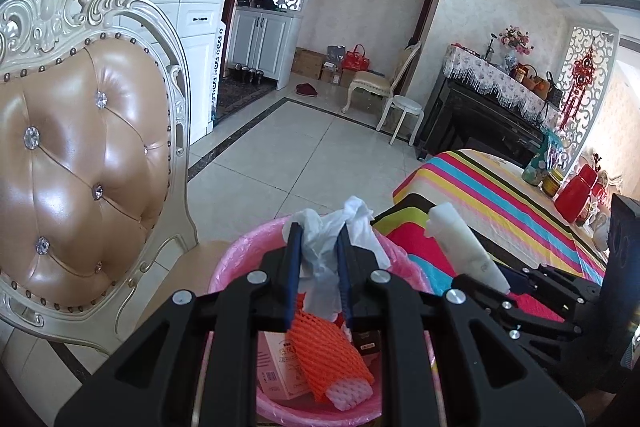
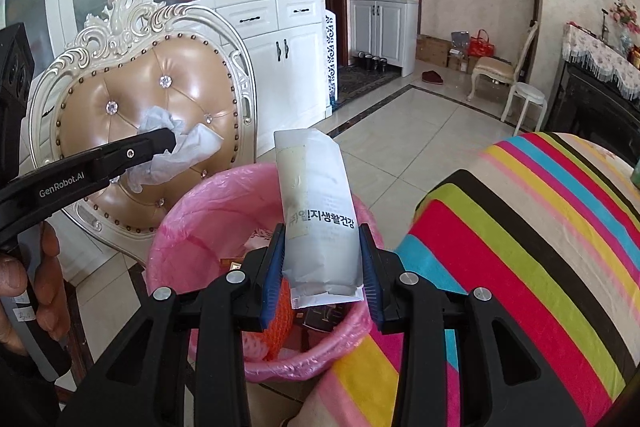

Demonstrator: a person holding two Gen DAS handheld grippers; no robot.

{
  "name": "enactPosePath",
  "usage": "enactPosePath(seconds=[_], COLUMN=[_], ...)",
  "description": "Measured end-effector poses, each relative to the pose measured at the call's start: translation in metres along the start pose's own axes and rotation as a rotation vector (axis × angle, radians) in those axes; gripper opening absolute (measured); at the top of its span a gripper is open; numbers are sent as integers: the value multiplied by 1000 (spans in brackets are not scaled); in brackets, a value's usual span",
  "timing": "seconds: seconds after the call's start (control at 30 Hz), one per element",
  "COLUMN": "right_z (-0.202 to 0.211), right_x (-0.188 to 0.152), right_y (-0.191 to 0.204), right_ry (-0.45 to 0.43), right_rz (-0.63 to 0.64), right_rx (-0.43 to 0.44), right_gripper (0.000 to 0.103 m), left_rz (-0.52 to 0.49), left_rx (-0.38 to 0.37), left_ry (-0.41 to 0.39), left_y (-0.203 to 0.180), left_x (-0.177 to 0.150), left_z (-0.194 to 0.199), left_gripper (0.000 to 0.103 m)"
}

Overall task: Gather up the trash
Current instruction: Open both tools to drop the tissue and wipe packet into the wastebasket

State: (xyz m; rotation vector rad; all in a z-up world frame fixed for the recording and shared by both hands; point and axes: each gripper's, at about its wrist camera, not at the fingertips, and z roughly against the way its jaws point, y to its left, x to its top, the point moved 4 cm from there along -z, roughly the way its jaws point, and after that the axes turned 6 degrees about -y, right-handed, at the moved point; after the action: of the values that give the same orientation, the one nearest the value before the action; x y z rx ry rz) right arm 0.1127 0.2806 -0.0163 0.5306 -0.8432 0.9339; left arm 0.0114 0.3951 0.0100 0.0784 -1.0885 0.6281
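A pink-lined trash bin stands below both grippers, beside the table's edge. Inside it lie orange foam netting and a pink carton. My left gripper is shut on a crumpled white tissue above the bin; in the right wrist view that tissue hangs in front of the chair back. My right gripper is shut on a flattened white tube with Korean print, held over the bin's rim; the left wrist view shows the tube at the right.
An ornate cream chair with a tan tufted back stands just left of the bin. A table with a striped cloth is on the right, with jars and a red container at its far end. A hand holds the left gripper.
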Motion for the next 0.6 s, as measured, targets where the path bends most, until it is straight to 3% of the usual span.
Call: enactPosePath(seconds=[0.13,0.27,0.43,0.53,0.6], right_z=[-10,-21,-27,-26,-22], right_x=[1,3,2,-1,-2], right_y=[9,16,19,17,15], right_ry=[7,18,19,16,13], right_rz=[19,31,35,39,32], right_rx=[12,16,23,12,10], right_gripper=[37,39,54,54,54], left_rz=[12,34,36,42,40], left_rx=[-4,-10,-6,-3,3], left_ry=[5,6,13,11,6], left_y=[6,13,16,19,19], left_x=[0,3,3,2,-1], left_z=[-3,-6,-8,-5,0], left_gripper=[20,42,43,44,52])
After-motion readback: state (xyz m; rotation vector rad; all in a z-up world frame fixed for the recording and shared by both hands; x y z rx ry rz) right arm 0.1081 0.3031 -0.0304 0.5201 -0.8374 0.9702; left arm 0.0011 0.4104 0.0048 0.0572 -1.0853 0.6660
